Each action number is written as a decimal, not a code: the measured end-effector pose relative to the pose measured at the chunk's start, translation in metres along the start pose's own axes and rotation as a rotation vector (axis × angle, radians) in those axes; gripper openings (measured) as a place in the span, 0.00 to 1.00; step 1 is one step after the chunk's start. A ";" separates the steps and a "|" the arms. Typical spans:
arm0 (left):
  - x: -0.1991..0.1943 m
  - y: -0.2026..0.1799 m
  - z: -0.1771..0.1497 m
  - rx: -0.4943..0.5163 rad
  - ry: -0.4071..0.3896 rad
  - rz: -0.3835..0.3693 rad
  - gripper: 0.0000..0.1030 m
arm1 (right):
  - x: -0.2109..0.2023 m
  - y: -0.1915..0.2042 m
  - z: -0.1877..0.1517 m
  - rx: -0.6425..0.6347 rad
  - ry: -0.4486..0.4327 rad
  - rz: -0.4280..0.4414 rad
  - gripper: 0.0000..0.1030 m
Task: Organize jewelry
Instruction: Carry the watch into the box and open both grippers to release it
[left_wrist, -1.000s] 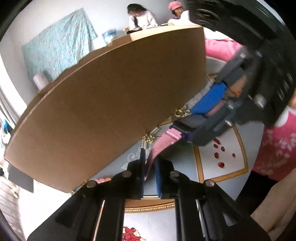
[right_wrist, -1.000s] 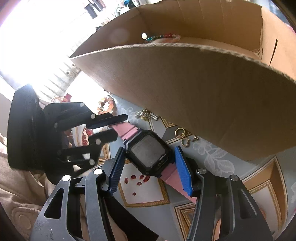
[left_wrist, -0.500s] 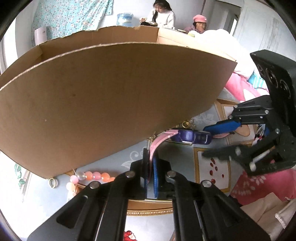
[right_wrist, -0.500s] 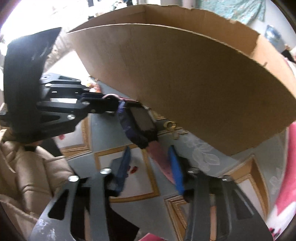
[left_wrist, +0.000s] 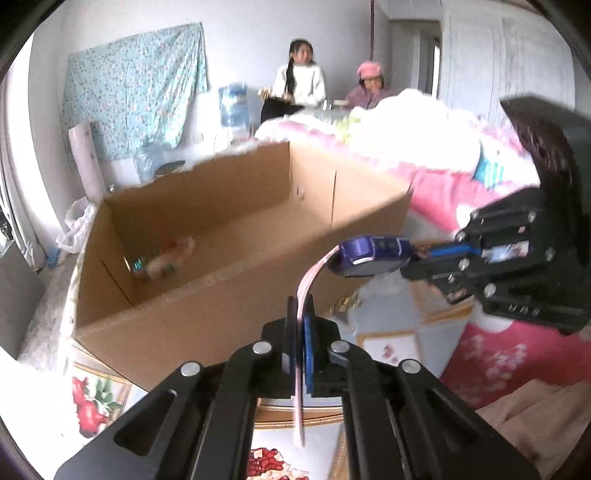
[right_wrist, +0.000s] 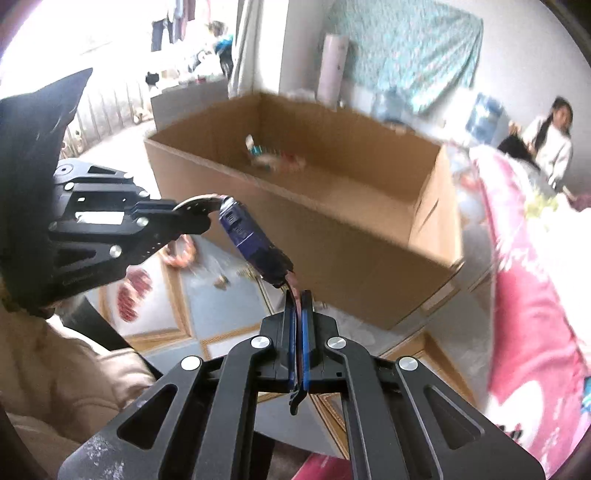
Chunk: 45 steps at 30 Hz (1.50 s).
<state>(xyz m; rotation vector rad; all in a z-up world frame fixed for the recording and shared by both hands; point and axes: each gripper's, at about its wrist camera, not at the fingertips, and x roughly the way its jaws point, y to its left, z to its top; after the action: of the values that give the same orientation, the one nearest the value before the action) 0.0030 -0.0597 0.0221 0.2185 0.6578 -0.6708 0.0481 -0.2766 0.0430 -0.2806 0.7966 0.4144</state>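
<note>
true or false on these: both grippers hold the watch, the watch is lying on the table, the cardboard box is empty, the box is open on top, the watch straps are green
1. Both grippers hold the watch. True: the left gripper is shut on one strap of the watch and the right gripper on the other.
2. The watch is lying on the table. False: it hangs in the air between the grippers, in front of the cardboard box.
3. The box is empty. False: a beaded piece lies inside.
4. The box is open on top. True.
5. The watch straps are green. False: they are pink.
</note>
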 end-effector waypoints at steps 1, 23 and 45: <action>-0.011 0.005 0.009 -0.036 -0.015 -0.043 0.03 | -0.011 0.000 0.004 -0.004 -0.027 -0.003 0.01; 0.081 0.137 0.104 -0.353 0.235 0.100 0.21 | 0.172 -0.079 0.155 0.090 0.459 0.350 0.01; -0.010 0.163 0.065 -0.480 -0.001 0.099 0.42 | 0.186 -0.072 0.184 0.017 0.451 0.043 0.45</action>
<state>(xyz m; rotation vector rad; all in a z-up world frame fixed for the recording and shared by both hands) 0.1333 0.0448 0.0760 -0.1925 0.7821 -0.4021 0.3138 -0.2210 0.0352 -0.3474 1.2484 0.3893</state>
